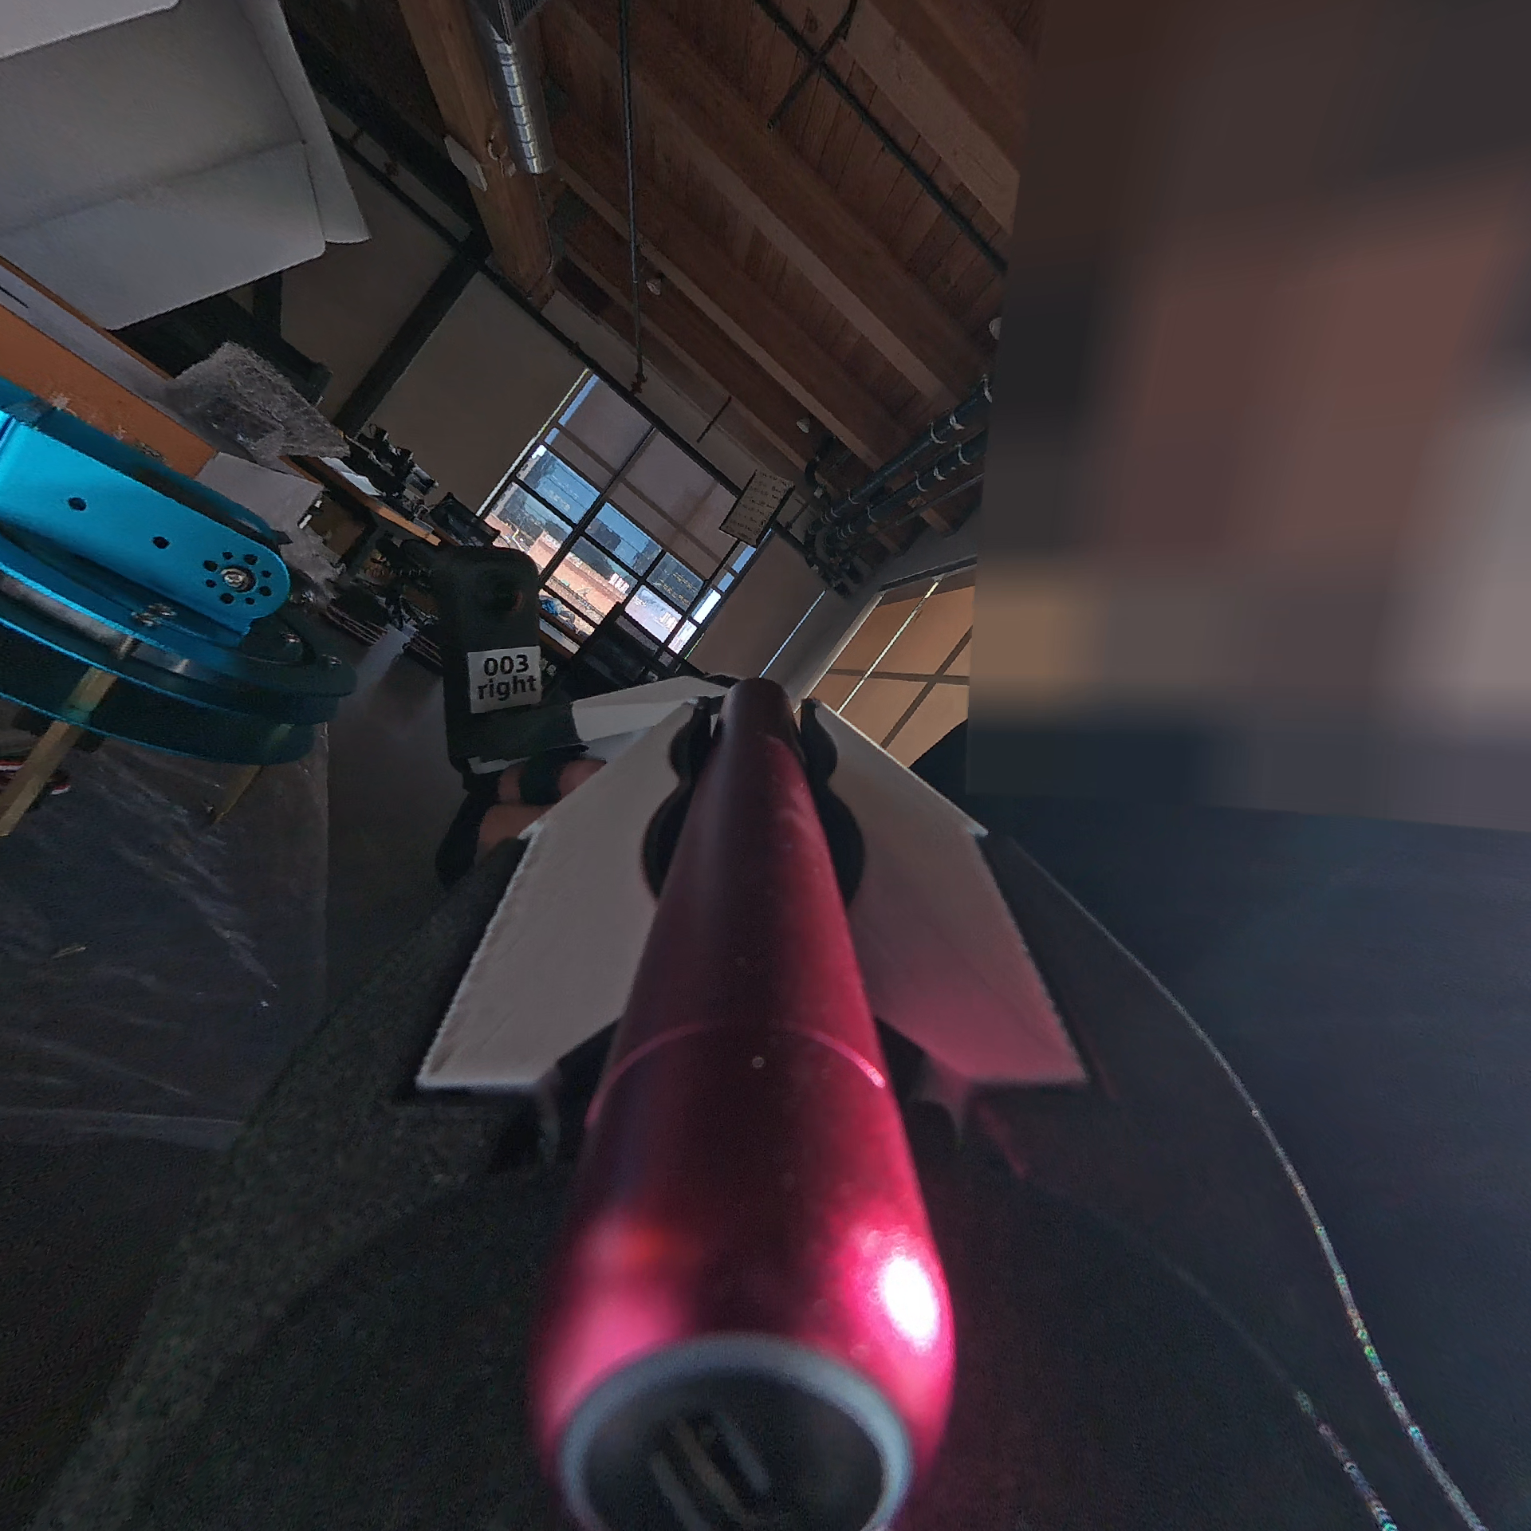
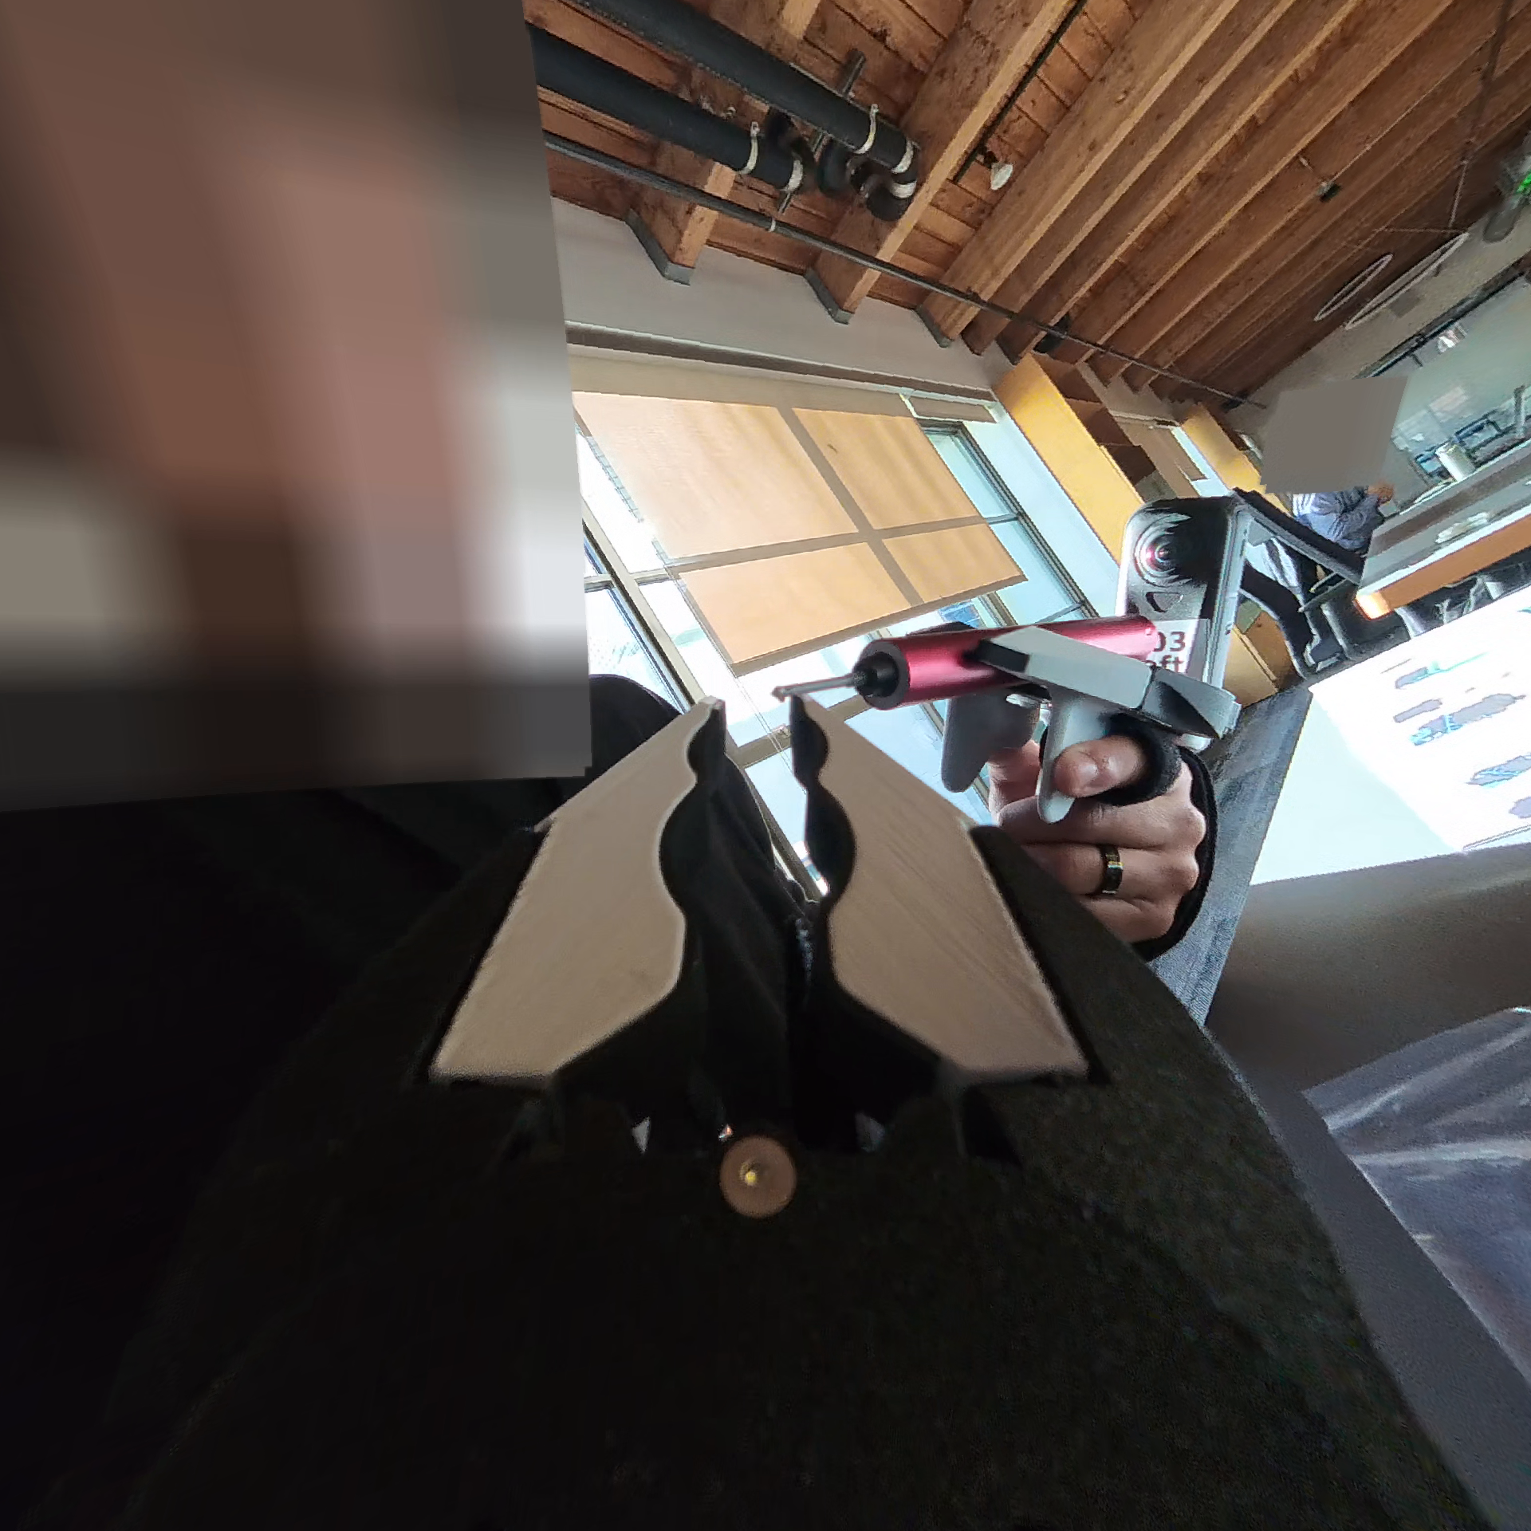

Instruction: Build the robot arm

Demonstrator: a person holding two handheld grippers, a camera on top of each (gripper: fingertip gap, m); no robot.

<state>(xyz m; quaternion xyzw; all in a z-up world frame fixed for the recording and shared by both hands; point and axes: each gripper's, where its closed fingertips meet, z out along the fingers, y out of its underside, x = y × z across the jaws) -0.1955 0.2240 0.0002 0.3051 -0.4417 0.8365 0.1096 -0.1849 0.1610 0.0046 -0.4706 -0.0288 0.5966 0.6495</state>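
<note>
My left gripper point(image 1: 754, 704) is shut on a red metal electric screwdriver point(image 1: 746, 1077), whose body lies along the white fingers with its grey end cap toward the camera. In the right wrist view the screwdriver point(image 2: 936, 667) is held level by the left gripper point(image 2: 994, 654), and its thin bit point(image 2: 820, 683) points at my right gripper's tips. My right gripper point(image 2: 755, 712) has its white fingers a narrow gap apart with nothing seen between them. It also shows in the left wrist view point(image 1: 646, 704), just beyond the screwdriver's front end.
A blue robot arm part point(image 1: 124, 538) juts in at the left above a wooden table point(image 1: 83, 373). A person's hand with a ring point(image 2: 1110, 845) holds the left gripper's handle. Dark clothing point(image 2: 746, 1325) fills the lower right wrist view. Another person point(image 2: 1342, 514) stands far back right. Left tips to right tips: about 7 cm.
</note>
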